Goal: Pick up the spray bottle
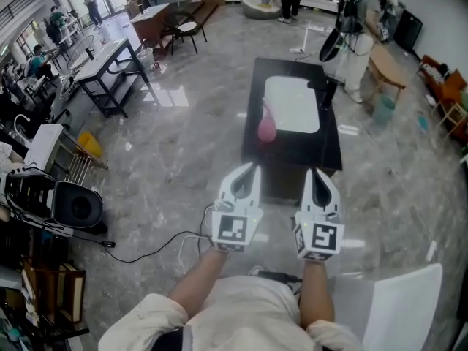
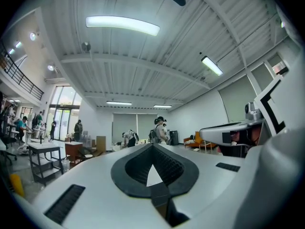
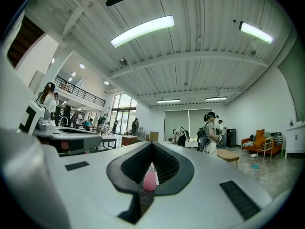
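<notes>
Spray bottle (image 1: 267,126), pink, stands upright near the left edge of the dark desk (image 1: 330,152), beside a white board (image 1: 292,104). It is probably light, rigid, slick plastic, best taken at the neck. The left gripper (image 1: 254,167) and right gripper (image 1: 316,172) hang well short, fingers together.

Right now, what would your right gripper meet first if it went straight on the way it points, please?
Probably the pink spray bottle on the black table, though depth is unclear.

Our left gripper (image 1: 254,168) and right gripper (image 1: 315,174): white shells, black ribbed pads (image 2: 167,166) inside jaws, marker cubes (image 1: 235,230) behind them. Our sleeves (image 1: 150,314): cream, short.
</notes>
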Available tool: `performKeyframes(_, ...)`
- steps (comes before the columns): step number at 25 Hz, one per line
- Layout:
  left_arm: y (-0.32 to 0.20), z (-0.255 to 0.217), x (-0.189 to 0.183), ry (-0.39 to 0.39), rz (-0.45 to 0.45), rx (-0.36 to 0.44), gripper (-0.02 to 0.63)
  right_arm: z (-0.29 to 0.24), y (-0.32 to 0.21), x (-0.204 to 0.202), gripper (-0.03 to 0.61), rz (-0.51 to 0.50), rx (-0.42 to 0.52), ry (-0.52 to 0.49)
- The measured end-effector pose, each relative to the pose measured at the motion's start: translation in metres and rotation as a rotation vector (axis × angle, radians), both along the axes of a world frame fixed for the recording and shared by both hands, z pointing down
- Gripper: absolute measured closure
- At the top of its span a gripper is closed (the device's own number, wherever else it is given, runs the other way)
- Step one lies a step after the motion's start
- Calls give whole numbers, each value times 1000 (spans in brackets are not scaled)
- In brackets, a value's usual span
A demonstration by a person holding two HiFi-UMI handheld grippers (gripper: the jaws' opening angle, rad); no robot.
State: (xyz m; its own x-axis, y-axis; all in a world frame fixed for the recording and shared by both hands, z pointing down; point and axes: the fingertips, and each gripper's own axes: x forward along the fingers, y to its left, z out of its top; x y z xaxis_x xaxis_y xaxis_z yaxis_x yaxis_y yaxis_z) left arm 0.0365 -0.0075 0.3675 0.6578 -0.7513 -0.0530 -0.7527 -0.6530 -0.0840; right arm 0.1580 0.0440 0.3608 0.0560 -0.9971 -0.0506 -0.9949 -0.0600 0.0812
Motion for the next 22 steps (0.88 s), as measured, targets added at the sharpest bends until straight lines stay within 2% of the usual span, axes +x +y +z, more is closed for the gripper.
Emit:
performKeyframes(4,-16,4,13,9,-23,-17,612,5,-20,16,574,-23,-9,-9)
performKeyframes(8,-28,5,19,-22,-29,5,612,11,-33,22,574,-27,-26,-31)
performKeyframes(13,-53,15,28,-2,-28,-19,612,19,-60,26,573,-38,-29,-36)
performKeyframes(22,-126,16,32,20,-10,-21,612,16,-133,26,574,-31,-28,-4)
